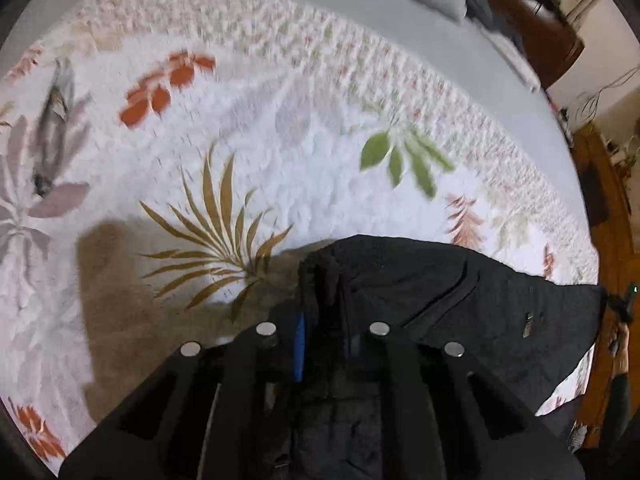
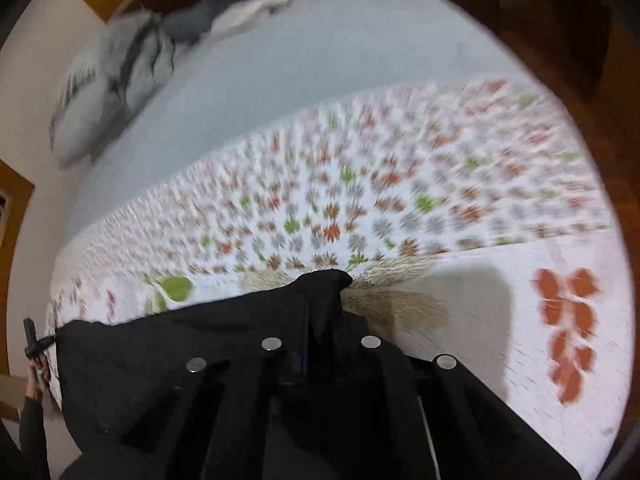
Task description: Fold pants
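Observation:
The black pants (image 1: 460, 304) hang over a white bedspread printed with leaves (image 1: 248, 128). In the left wrist view my left gripper (image 1: 324, 320) is shut on a bunched edge of the pants, and the dark cloth spreads right toward the frame edge. In the right wrist view my right gripper (image 2: 322, 336) is shut on another bunched edge of the pants (image 2: 180, 352), with the cloth spreading left. At that far left corner a dark gripper (image 2: 34, 344) and a hand show small. Both views are blurred.
The bedspread (image 2: 400, 208) covers the near part of a bed with a pale blue sheet (image 2: 320, 72) behind it. Grey pillows (image 2: 108, 80) lie at the head. Wooden furniture (image 1: 608, 208) stands along the bed's right side.

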The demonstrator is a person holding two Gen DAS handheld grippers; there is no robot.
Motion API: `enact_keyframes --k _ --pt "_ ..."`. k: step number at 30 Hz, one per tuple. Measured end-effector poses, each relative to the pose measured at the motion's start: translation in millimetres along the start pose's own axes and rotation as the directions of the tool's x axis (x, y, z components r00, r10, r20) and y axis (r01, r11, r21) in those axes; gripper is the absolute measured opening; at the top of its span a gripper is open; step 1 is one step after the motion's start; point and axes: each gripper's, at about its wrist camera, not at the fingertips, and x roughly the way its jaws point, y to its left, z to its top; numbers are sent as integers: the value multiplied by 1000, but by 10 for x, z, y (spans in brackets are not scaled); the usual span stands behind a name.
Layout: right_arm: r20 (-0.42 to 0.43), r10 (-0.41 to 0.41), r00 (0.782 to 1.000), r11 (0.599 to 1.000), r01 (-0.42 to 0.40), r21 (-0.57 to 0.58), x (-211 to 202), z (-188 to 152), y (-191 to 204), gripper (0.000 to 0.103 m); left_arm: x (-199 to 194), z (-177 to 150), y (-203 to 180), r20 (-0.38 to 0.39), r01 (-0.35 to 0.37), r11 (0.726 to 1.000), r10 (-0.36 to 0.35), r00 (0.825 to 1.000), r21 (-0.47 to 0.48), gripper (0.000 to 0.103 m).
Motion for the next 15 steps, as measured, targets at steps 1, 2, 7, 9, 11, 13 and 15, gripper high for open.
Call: enact_keyframes --k 1,2,7,9,11,13,15 --pt "11 -2 1000 1000 2 -4 -106 -29 44 8 -72 -2 -43 15 -4 1000 3 1000 9 12" --pt "22 -7 1000 1000 7 -9 -214 -48 88 8 -168 -5 -75 30 7 1000 -7 1000 9 12" --pt "95 -16 995 1000 19 -24 -948 -283 222 7 -616 -95 -215 91 41 999 -43 995 24 12" --pt "123 -20 992 999 23 -23 -1258 -447 220 7 -848 -172 -273 121 63 997 -67 990 38 12" --pt "148 -20 989 1000 23 -17 -1511 -621 229 7 -1032 -275 -312 145 84 995 -91 985 53 12" --pt "174 -19 984 999 23 -24 -1801 -847 257 7 -1268 -403 -346 169 101 992 -112 979 73 12" --pt "204 -26 979 999 31 -26 -2038 -1086 286 7 -1460 -538 -343 193 125 988 -140 971 85 12"
